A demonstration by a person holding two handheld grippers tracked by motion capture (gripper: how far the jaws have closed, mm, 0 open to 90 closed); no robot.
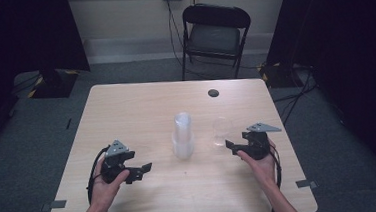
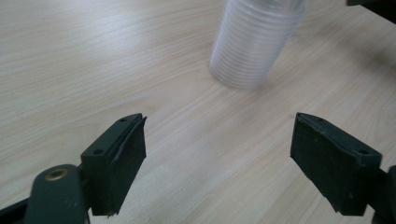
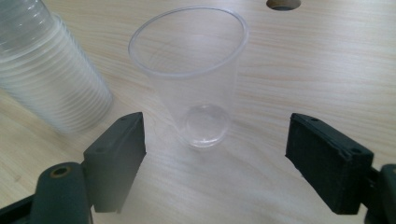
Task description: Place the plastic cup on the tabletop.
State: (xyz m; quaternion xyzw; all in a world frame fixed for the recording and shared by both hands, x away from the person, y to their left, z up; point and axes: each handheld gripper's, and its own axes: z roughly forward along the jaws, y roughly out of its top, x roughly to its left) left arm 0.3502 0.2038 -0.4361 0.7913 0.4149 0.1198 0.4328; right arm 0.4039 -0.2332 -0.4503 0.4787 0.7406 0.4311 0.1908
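Note:
A stack of clear plastic cups (image 1: 183,135) stands upside down at the middle of the wooden table (image 1: 141,109). One clear cup (image 1: 221,131) stands upright on its own, just right of the stack. My right gripper (image 1: 231,146) is held low beside that cup, open. In the right gripper view the single cup (image 3: 194,79) stands a little beyond the jaws, not touched, with the stack (image 3: 44,74) to its left. My left gripper (image 1: 145,170) is open near the front left, pointing toward the stack (image 2: 254,39), nothing between its jaws.
A round cable hole (image 1: 213,92) sits near the table's far edge. A black folding chair (image 1: 213,36) stands behind the table. Tape marks (image 1: 306,183) lie at the front corners. Black curtains hang on both sides.

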